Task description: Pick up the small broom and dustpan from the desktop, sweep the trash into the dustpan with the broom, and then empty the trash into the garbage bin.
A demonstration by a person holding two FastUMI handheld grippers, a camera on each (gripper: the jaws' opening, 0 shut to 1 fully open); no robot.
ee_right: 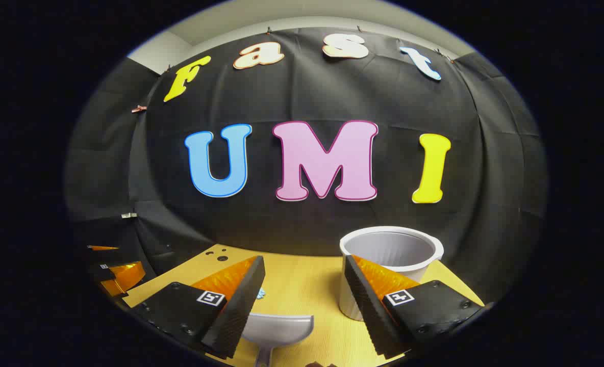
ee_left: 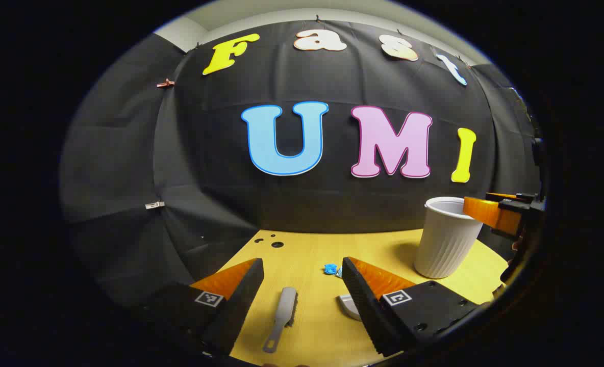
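The small broom [ee_left: 281, 317] lies flat on the desk [ee_left: 312, 250] near its front edge, handle toward me, right between the fingers of my left gripper [ee_left: 302, 293], which stands wide and holds nothing. The dustpan [ee_right: 277, 326] sits beside it, also near the front edge, its mouth facing the back wall and its handle toward me; my right gripper [ee_right: 302, 295] hovers over it, spread wide and empty too. The trash, a small blue scrap [ee_left: 331, 268], rests just beyond both tools toward the middle of the desk. The white ribbed cup [ee_right: 389, 257] that I take for the garbage bin stands at the right side. I judge this the pick-up step: next I must lower each gripper and close on its handle
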